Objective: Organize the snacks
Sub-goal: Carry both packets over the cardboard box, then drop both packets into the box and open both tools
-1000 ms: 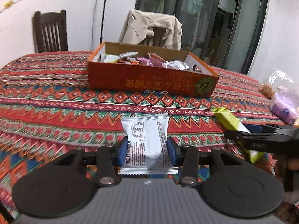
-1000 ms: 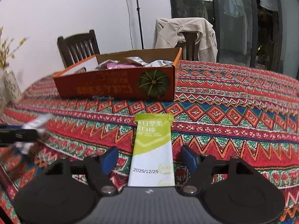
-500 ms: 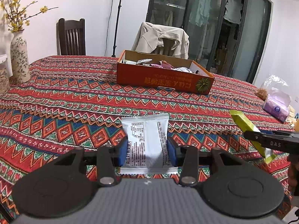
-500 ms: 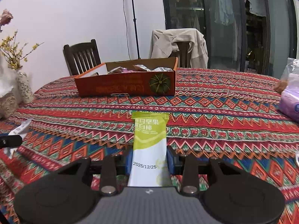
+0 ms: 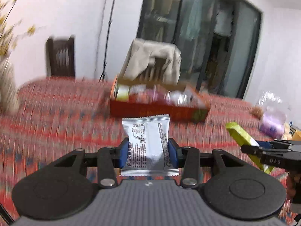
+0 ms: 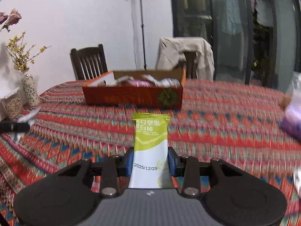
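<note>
Here, in the left wrist view, we have the left tool (image 5: 148, 155) closed on a white snack packet (image 5: 146, 141); its blue pads (image 5: 123, 155) pinch the packet's lower half, so the printed top stands free above them. The packet hangs over the near edge of the tabletop (image 5: 56, 116), and the orange snack box (image 5: 160, 111) sits toward the far edge, straight ahead and well apart. The view is smeared with motion, so we cannot tell how full the box is. At the right edge, the right tool (image 5: 250, 146) shows with a green bar sticking out of it.

In the right wrist view, the right tool (image 6: 149, 163) is closed narrowly on that green snack bar (image 6: 150, 146), gripped low on its white end, with the green end pointing toward the orange box (image 6: 131, 98). The box already holds a heap of wrappers. A vase (image 6: 30, 89) and a basket stand at the left edge of the tabletop.

We judge the main risks to be these: both wrappers are slick and held only at one end, so a fast swing could let one slip out; and if both tools reach the box together, they could collide or snag its wall.
</note>
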Motion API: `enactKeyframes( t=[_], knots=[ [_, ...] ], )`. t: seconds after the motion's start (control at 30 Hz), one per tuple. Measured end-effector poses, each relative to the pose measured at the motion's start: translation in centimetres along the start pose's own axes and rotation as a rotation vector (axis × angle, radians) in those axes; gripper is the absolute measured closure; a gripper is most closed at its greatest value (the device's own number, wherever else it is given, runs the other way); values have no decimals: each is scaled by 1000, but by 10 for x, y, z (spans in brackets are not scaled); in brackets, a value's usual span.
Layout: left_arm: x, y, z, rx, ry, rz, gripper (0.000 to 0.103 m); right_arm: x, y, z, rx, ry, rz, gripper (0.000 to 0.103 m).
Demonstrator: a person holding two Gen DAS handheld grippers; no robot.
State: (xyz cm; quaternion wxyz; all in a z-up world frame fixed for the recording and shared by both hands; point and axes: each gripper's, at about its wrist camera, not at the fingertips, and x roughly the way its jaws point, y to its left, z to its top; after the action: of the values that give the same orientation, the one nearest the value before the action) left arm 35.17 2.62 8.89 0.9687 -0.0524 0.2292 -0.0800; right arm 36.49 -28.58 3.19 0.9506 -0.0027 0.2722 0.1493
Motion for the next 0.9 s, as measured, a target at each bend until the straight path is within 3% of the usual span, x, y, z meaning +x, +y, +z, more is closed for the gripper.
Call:
enactKeyframes(
  t=[0.07,0.27,0.37,0.5,0.57,0.63,0.77,0.9],
  knots=[
    [24,7,31,29,-15,-25,60,6,1,25,-40,-42,12,67],
    [134,25,114,69,-11,27,60,62,-9,120,-94,-123,48,67],
    [203,38,127,64,52,67,60,120,-27,159,-42,-76,51,67],
    [272,53,117,68,162,124,59,192,-42,181,2,-19,-21,67],
    [284,52,108,118,197,143,58,222,-46,184,18,16,-43,67],
    [288,50,99,145,212,129,45,248,-44,184,9,50,-68,67],
    [285,56,95,106,232,85,43,288,-36,177,-45,99,-167,64],
    [277,63,100,53,231,46,38,299,-28,166,-73,130,-186,63]
  ],
)
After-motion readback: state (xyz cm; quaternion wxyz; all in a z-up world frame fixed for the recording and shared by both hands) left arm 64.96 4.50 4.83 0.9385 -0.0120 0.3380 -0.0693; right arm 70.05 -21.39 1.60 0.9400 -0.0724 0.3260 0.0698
